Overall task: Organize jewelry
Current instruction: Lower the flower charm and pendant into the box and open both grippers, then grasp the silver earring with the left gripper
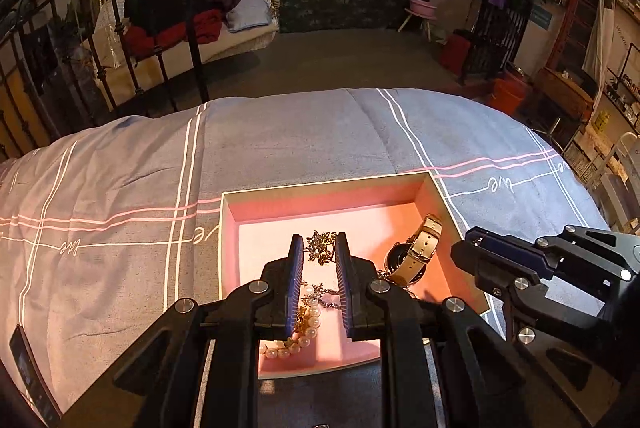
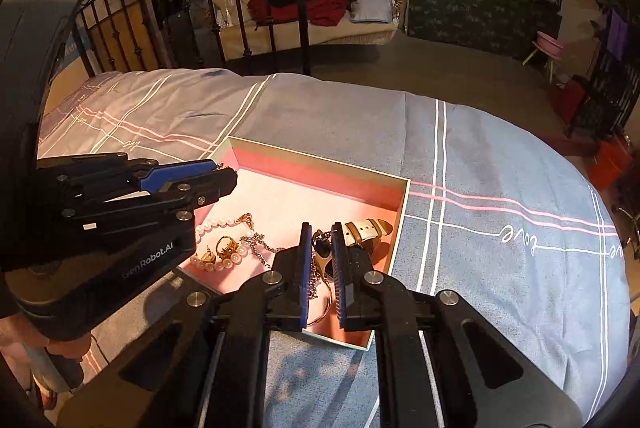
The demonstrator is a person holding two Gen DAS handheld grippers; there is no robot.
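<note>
- My left gripper (image 1: 319,252) hangs over the shallow square cardboard box with the pink lining (image 1: 328,190), which lies on the grey-blue bed cover with white and pink stripes (image 1: 120,188).
- Its blue ribbed pads (image 1: 295,280) stand a narrow gap apart. A gold-toned ornate pendant on a chain (image 1: 320,246) shows between the tips, but I cannot tell whether the pads press on it or only frame it from above.
- Under the same gap lies a white pearl strand (image 1: 308,324), coiled on the pink floor of the box toward its near edge.
- To the right inside the box lies a wristwatch with a pale beige leather strap and dark round face (image 1: 416,248), its strap tilted up against the right-hand wall.
- My right gripper (image 2: 320,240) hovers over the near right part of the box (image 2: 320,164), its fingers (image 2: 306,268) likewise set narrowly apart with nothing clearly clamped.
- From the right wrist camera the watch (image 2: 366,228) sits just beyond the fingertips, its dark face partly hidden between them, and a silver chain (image 2: 262,248) trails leftward.
- Left of that chain lie the pearls (image 2: 216,224) and a small gold ring-like piece (image 2: 226,246), close together on the box floor.
- A dark flat phone-like slab (image 1: 30,376) rests on the bed cover well to the left of the box.
- Beyond the bed stands a black wrought-iron frame (image 1: 184,8).
</note>
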